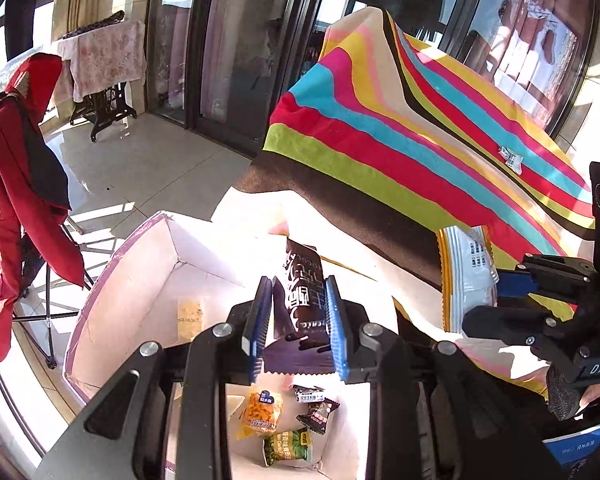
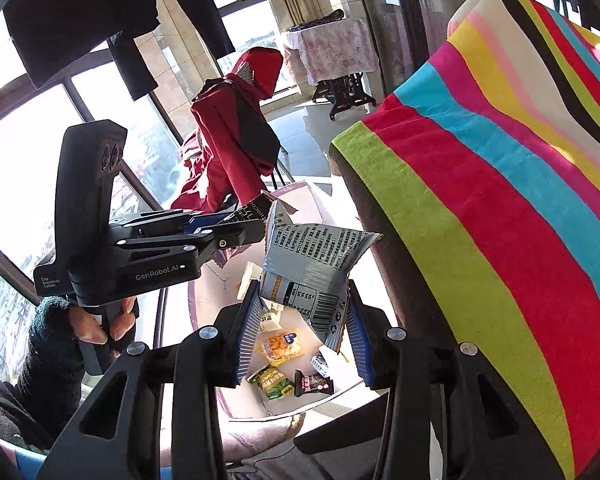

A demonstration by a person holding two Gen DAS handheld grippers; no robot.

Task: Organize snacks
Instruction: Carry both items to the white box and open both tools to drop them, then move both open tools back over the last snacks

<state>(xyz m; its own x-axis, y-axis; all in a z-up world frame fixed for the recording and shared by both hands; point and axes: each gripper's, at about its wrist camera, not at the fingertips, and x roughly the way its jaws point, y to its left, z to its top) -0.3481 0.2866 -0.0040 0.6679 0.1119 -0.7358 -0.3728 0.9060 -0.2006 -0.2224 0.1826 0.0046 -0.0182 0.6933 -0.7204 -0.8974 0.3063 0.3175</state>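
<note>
Two crinkly foil packets (image 1: 300, 296) (image 2: 312, 276) gripped.

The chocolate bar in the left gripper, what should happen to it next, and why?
Probably open the left gripper and let the dark chocolate bar drop. It already hangs over the open white box, where other snack packets lie at the bottom, so it should land with them.

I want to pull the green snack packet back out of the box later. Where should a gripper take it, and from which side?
Probably from straight above, closing across the green snack packet near an end seam. It lies flat on the floor of the white box, so its sides are hard to reach, and the orange packet and dark wrappers lie close beside it.
</note>
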